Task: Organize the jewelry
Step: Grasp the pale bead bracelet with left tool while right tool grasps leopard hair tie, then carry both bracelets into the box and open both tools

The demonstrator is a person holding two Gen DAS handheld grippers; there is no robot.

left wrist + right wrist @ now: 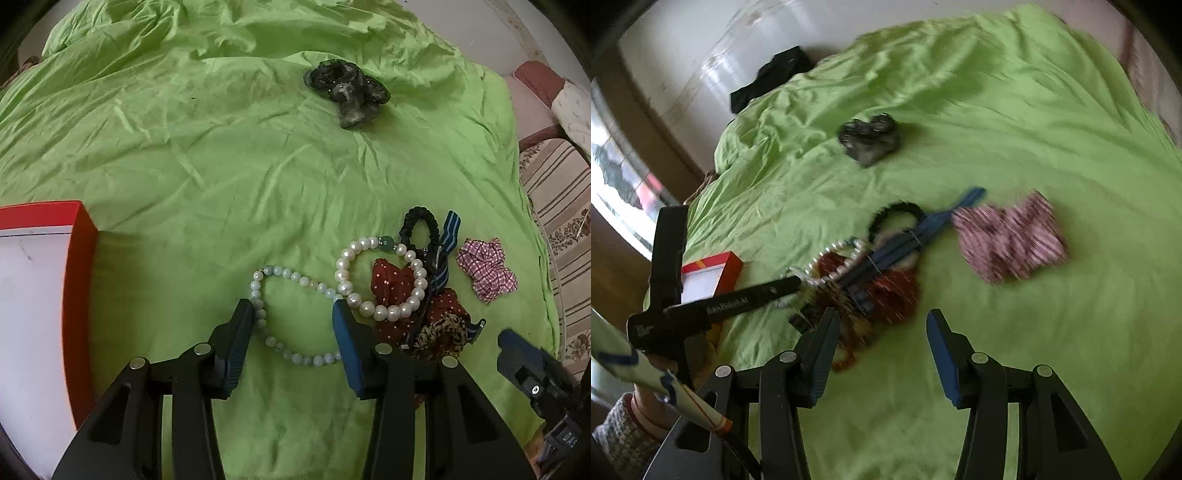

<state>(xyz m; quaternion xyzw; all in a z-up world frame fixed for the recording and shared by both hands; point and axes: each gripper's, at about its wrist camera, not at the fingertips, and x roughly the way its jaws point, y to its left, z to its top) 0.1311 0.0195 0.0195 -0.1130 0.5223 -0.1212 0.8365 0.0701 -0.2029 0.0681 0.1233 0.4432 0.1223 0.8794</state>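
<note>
A pale green bead bracelet (258,314) lies on the green sheet (207,177), its loop between my open left gripper's (293,312) fingers. A white pearl bracelet (380,280) lies just to its right over a red dotted scrunchie (391,288). A black hair tie (421,225), a blue striped band (448,236) and a leopard scrunchie (439,332) sit in the same pile. In the right wrist view the pile (871,266) lies ahead-left of my open, empty right gripper (882,321). The left gripper (786,288) reaches into it.
A red box with a white inside (33,295) stands at the left. A pink checked scrunchie (485,271) lies right of the pile, and a dark gauzy scrunchie (347,92) farther back. The bed edge and a striped cushion (561,206) are at the right.
</note>
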